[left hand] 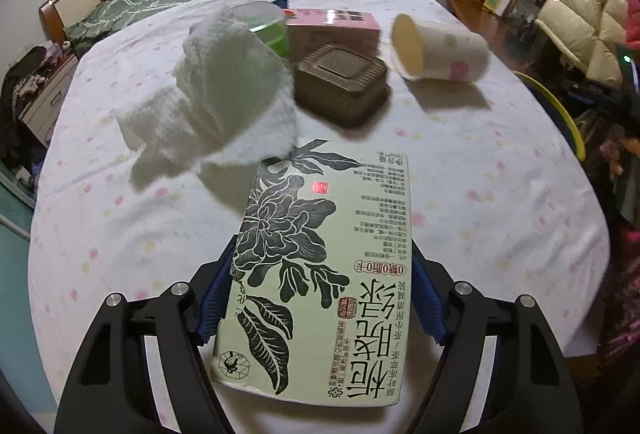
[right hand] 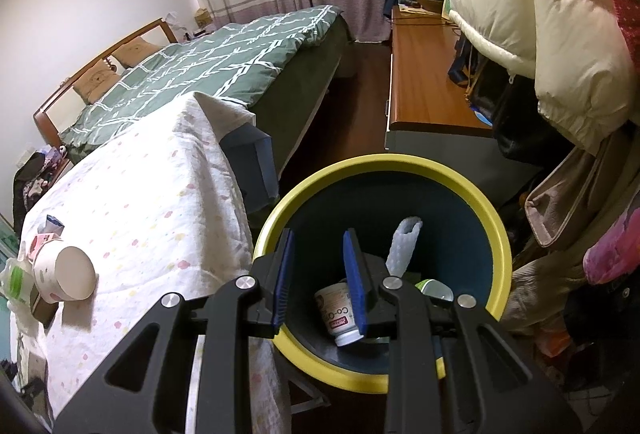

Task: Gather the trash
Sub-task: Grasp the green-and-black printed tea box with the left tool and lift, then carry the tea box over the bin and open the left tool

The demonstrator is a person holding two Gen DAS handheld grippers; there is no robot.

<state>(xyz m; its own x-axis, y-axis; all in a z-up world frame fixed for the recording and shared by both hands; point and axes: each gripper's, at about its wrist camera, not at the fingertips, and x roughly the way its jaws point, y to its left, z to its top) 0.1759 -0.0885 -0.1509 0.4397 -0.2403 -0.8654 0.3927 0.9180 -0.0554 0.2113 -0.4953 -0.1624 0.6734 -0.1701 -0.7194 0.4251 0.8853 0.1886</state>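
Observation:
My left gripper (left hand: pixel 320 298) is shut on a pale green tea carton (left hand: pixel 320 266) printed with black flowers, held above the table. Beyond it on the white cloth lie a crumpled white tissue (left hand: pixel 224 98), a brown plastic tray (left hand: pixel 340 86) and a tipped paper cup (left hand: pixel 436 48). My right gripper (right hand: pixel 318 274) is open and empty over the yellow-rimmed bin (right hand: pixel 496 230). In the bin lie a white bottle (right hand: pixel 334 310) and a white wrapper (right hand: pixel 404 246). The paper cup (right hand: pixel 66 272) also shows at the table's left in the right wrist view.
A pink box (left hand: pixel 332 26) and a green-lidded tub (left hand: pixel 272 30) sit behind the tissue. The bin's rim (left hand: pixel 560 110) shows off the table's right edge. A bed with a green quilt (right hand: pixel 208 62) stands behind. A wooden cabinet (right hand: pixel 428 74) and hanging coats (right hand: pixel 540 14) crowd the right.

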